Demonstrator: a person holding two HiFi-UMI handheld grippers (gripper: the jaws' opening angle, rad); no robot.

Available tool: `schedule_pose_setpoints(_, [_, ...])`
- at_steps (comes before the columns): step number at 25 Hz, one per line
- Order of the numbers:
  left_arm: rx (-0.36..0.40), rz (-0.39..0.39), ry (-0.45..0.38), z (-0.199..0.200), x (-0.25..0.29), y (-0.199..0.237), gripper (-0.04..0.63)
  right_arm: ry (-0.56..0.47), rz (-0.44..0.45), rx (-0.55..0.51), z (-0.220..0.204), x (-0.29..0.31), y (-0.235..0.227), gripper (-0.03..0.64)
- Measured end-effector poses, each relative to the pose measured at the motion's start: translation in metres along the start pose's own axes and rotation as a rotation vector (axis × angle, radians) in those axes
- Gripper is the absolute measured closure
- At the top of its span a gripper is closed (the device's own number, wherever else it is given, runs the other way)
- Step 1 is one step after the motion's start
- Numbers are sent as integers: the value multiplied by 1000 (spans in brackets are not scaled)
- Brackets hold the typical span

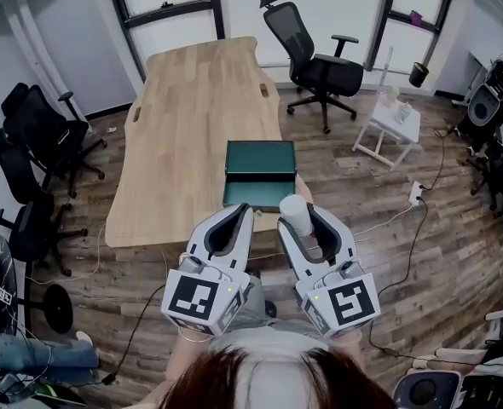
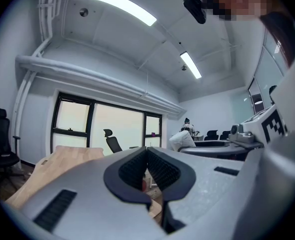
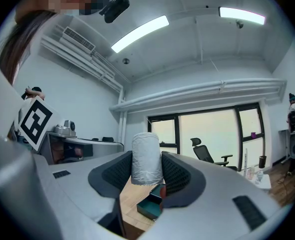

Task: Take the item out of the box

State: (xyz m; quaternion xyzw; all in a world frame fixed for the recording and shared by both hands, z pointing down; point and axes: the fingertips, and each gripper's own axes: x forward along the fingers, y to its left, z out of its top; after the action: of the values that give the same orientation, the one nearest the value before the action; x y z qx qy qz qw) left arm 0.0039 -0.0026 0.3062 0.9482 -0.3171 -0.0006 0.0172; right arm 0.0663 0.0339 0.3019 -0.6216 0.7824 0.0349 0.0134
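1. In the head view we see the right tongs at the lower centre of the frame, clamped on a white cylinder. The cylinder stands upright between the two pads, with its top rising above them.
2. The right gripper view shows us the same grip. Both dark ribbed pads press on the cylinder's sides, and its wrapping looks crinkled.
3. The cylinder is out of the green box, just below the box's near edge in the head view.
4. The box lies open at the middle of the frame, on the near end of the wooden desk.
5. The left tongs sit just left of the right ones. In the left gripper view we see their jaws together at the tips, holding nothing.
6. A black office chair stands at the upper right, beyond the desk.
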Motion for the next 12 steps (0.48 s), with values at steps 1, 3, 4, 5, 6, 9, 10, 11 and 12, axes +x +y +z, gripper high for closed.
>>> schedule_pose_setpoints(1, [3,-3,0,1,0,-1,588,-1,1,-1,1,-1,0,422])
schedule_pose_setpoints(3, [10,-8,-3,3,1,-4,588,-2,0,-10,3,-3,-1,422])
schedule_pose_setpoints(4, [10,-8,-3,3,1,-4,588,-1,-2,-17,3,-5,-1,422])
schedule_pose_setpoints(5, [10,-8,-4,3,2,-5,588,0,-4,-22,4,-6,-2,422])
schedule_pose_setpoints(6, [10,-7,-3,3,2,-5,588,-3,-4,-23,4,-7,-2,422])
schedule_pose_setpoints(9, [15,-4,-9,5,2,-5,588,-13,-4,-23,7,-8,-2,422])
schedule_pose_setpoints(10, [15,-3,-14,6,3,-5,588,-14,-3,-28,8,-8,-2,422])
schedule_pose_setpoints(11, [14,-3,-16,7,4,-6,588,-12,-1,-35,8,-7,-1,422])
schedule_pose_setpoints(12, [13,-4,-17,7,4,-7,588,-9,-1,-42,7,-8,0,422])
